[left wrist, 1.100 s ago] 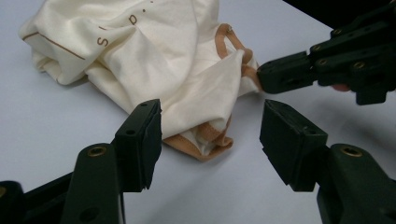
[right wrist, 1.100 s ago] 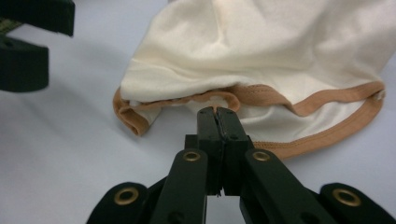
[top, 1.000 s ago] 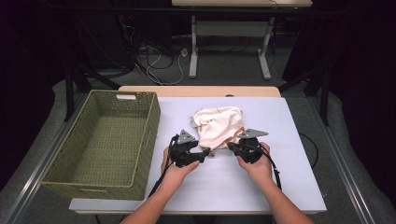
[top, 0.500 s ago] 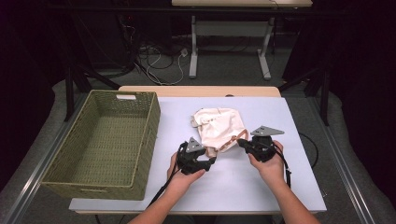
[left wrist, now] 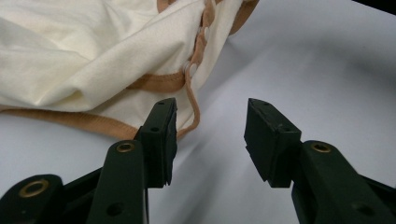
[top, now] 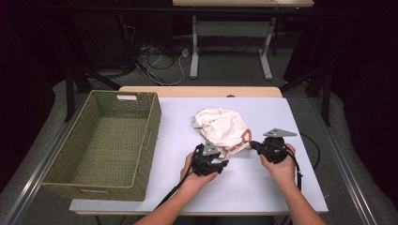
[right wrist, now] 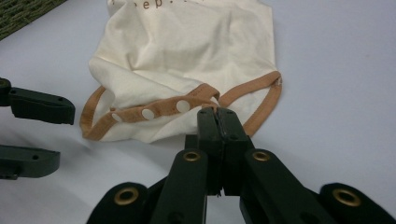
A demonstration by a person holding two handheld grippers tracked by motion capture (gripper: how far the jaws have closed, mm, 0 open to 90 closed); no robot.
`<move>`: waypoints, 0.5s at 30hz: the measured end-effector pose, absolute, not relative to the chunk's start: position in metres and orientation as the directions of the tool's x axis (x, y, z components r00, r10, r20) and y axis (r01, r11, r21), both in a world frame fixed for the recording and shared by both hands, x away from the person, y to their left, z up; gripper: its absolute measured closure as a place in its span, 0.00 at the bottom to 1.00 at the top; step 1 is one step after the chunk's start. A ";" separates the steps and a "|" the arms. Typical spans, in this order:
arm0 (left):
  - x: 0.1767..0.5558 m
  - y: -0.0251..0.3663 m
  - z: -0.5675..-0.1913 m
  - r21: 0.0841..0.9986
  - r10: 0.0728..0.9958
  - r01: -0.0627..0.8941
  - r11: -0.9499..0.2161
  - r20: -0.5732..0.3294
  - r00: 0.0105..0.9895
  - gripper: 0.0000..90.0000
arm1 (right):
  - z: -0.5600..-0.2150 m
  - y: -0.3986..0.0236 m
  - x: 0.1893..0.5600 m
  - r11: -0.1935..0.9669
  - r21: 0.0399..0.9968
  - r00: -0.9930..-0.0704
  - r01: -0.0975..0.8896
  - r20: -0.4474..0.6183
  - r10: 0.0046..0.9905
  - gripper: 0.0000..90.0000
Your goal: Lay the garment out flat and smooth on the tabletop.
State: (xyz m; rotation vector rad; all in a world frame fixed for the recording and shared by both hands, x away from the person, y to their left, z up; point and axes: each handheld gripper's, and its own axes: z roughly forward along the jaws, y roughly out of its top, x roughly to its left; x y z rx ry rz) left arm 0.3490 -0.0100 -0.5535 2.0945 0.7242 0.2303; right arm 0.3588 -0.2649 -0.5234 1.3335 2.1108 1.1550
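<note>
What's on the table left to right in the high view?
basket → left claw → cream garment → right claw

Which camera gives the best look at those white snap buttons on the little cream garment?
The right gripper view: three white snaps sit in a row on the tan band, facing the camera. The left gripper view shows a couple of snaps edge-on along the trim. In the high view the cream garment is whole, but the snaps are too small to tell.
</note>
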 end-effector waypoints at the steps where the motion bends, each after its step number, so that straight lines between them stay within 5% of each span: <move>1: 0.350 -0.013 -0.555 0.798 0.576 0.420 -0.432 -0.114 0.809 0.61 | -0.524 -0.266 0.359 0.205 0.802 -0.469 0.561 0.103 0.877 1.00; 8: 0.361 -0.018 -0.564 0.778 0.590 0.457 -0.430 -0.141 0.795 0.67 | -0.529 -0.273 0.358 0.193 0.801 -0.452 0.567 0.107 0.885 1.00; 15: 0.364 -0.018 -0.565 0.751 0.596 0.476 -0.458 -0.138 0.791 0.87 | -0.530 -0.275 0.358 0.190 0.799 -0.455 0.570 0.115 0.883 1.00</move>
